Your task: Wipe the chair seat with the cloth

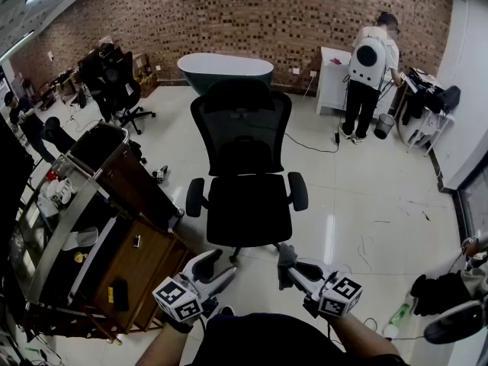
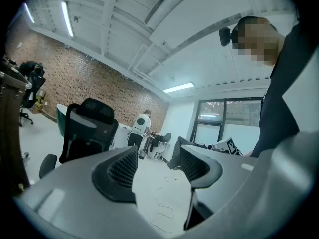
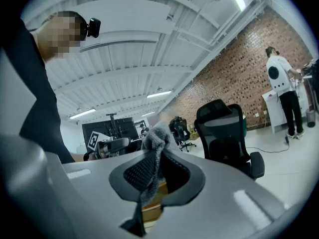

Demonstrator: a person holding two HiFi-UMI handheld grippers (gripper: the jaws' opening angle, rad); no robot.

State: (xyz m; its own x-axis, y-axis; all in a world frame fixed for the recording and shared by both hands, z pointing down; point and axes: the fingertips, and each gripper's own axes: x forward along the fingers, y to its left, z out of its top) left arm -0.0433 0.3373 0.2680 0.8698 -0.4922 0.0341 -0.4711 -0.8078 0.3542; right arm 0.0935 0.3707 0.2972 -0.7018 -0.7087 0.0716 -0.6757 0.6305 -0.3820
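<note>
Right claw [image 3: 158, 171], clenched on a bunched grey cloth [image 3: 155, 137] that stands up between its jaws; left claw [image 2: 158, 167], released, jaws apart with nothing between them. Both hover near us, well short of the black chair seat [image 1: 248, 208], which lies bare just beyond them; we judge the wiping not yet begun, the step in hand being the approach. The next move, in our view, calls for carrying the cloth forward and down onto the seat's near edge, then sweeping across.
</note>
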